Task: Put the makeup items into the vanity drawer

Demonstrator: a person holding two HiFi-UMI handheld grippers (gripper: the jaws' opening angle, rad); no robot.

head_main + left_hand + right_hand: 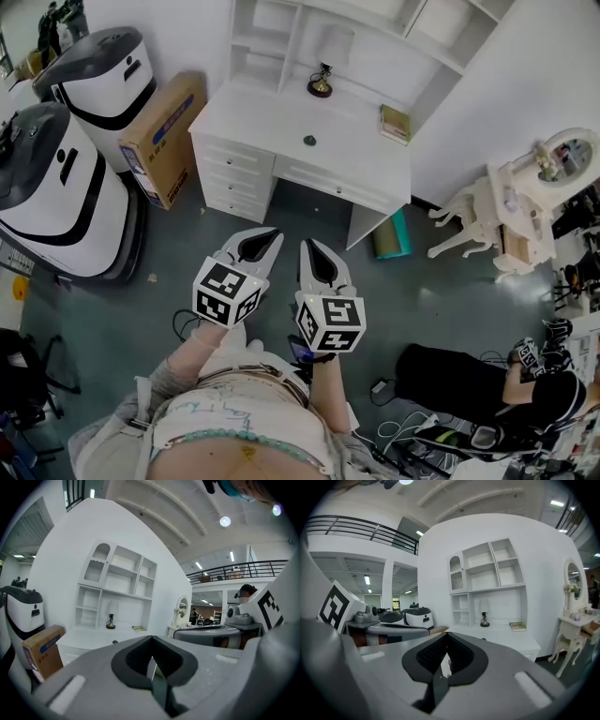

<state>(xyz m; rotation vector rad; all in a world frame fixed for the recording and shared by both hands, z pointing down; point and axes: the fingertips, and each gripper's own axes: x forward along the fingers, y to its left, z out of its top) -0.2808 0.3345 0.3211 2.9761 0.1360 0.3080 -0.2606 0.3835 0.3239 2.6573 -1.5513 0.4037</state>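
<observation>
A small white vanity with a round mirror stands at the far right, against the wall. Small items sit on its top, too small to tell apart. One drawer looks pulled out. I hold both grippers side by side over the floor, well short of the vanity and aimed at a white desk. My left gripper is shut and holds nothing. My right gripper is also shut and empty. Each jaw pair meets at its tip in the left gripper view and the right gripper view.
The desk carries a lamp, a book and a small dark knob-like thing. A cardboard box and two white machines stand at the left. A person in dark clothes sits on the floor at the lower right among cables.
</observation>
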